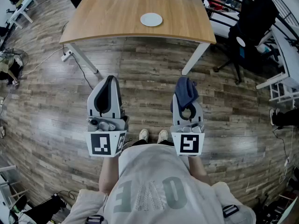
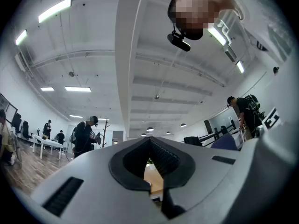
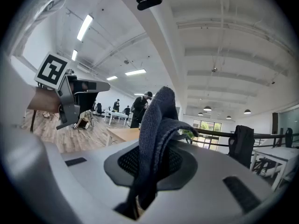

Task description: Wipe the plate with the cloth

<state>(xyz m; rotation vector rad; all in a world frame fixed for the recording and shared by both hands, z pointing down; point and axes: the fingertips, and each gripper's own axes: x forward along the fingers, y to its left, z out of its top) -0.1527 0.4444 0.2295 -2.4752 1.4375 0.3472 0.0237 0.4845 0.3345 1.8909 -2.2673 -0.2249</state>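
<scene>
A small white plate (image 1: 151,19) lies on the wooden table (image 1: 117,17) far ahead of me, well beyond both grippers. My right gripper (image 1: 185,90) is shut on a dark blue cloth (image 1: 186,91), which sticks up between its jaws (image 3: 156,125). My left gripper (image 1: 110,80) is shut with nothing in it; in the left gripper view its jaws (image 2: 150,146) meet and point slightly upward at the ceiling. Both grippers hang side by side over the wood floor, in front of my body.
Table legs (image 1: 194,59) stand between me and the plate. A black office chair (image 1: 250,29) sits at the right of the table, and white desks (image 1: 285,55) line the right edge. Cables (image 1: 70,55) run over the floor at left. Other people (image 2: 84,134) stand in the room.
</scene>
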